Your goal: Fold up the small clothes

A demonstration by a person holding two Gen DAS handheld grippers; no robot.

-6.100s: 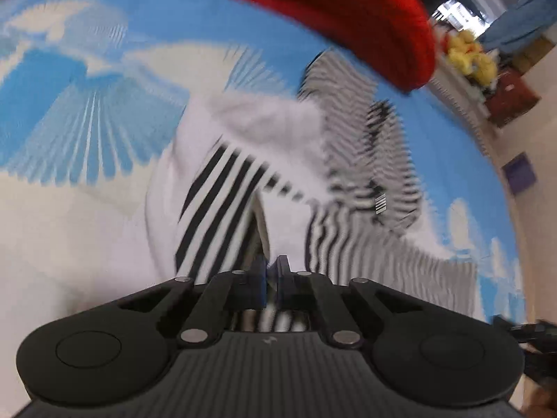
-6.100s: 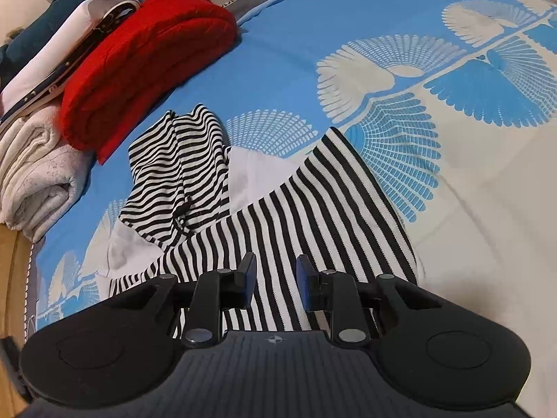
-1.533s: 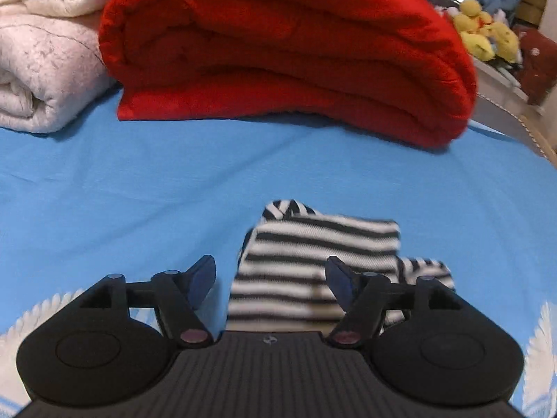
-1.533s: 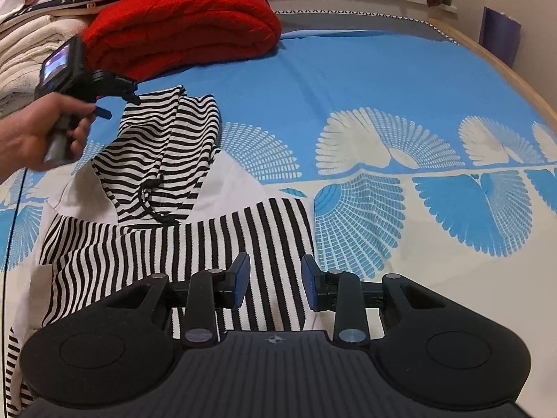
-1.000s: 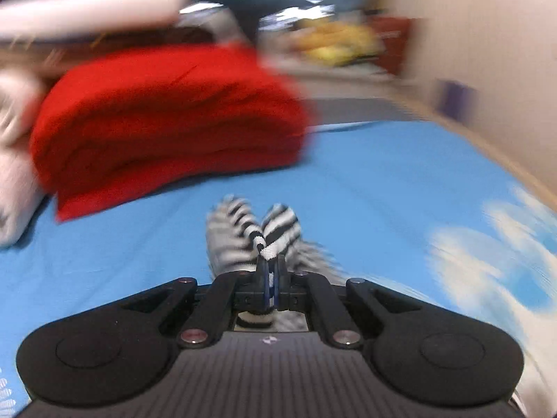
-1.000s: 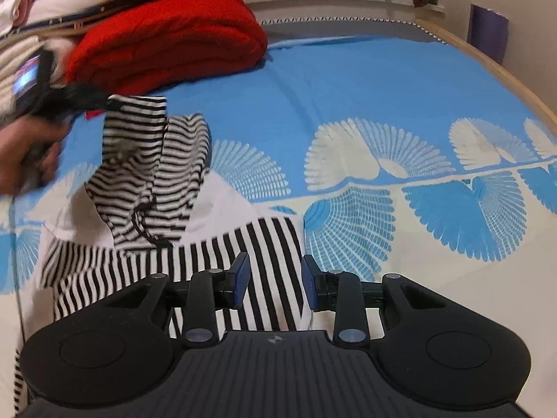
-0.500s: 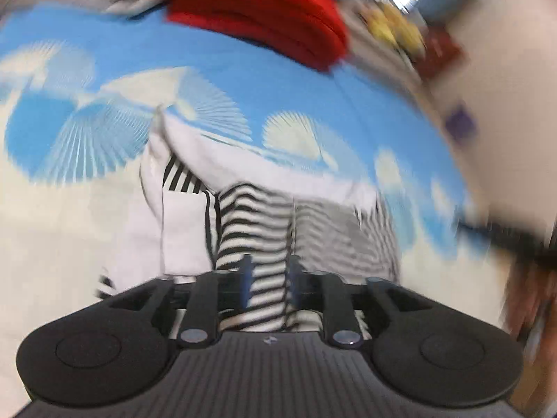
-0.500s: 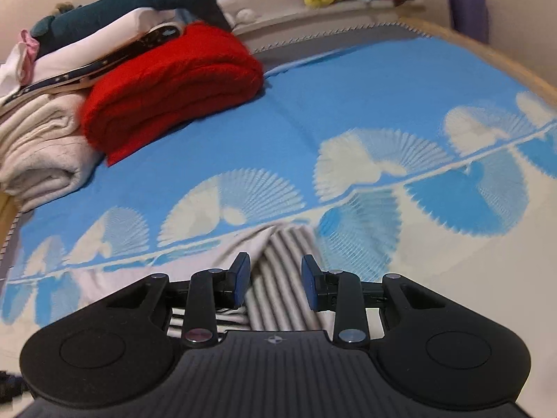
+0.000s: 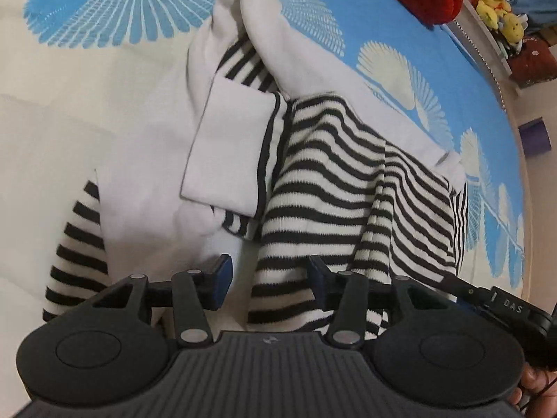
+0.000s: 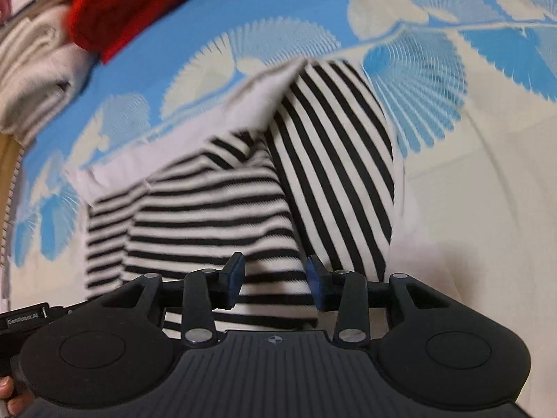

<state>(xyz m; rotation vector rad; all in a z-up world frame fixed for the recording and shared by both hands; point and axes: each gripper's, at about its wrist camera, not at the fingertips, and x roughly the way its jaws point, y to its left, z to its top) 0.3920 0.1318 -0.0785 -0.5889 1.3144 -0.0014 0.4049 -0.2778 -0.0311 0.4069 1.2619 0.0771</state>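
Both my hand-held grippers, left [image 9: 267, 280] and right [image 10: 275, 280], are opening over the striped top [image 9: 348, 188], gripping nothing, probably releasing a fold.

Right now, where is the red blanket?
In the right wrist view, the red blanket sits at the upper left on the blue bedspread, beside cream towels, beyond the striped garment.

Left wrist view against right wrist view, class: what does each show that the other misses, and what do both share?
Only the left wrist view shows the yellow plush toys, a purple box and the garment's white cuff. Only the right wrist view shows the folded cream blankets. Both show the striped garment on the blue patterned bedspread, the red blanket, and a gripper above the cloth: left gripper, right gripper, jaws opening, pads not pressing.
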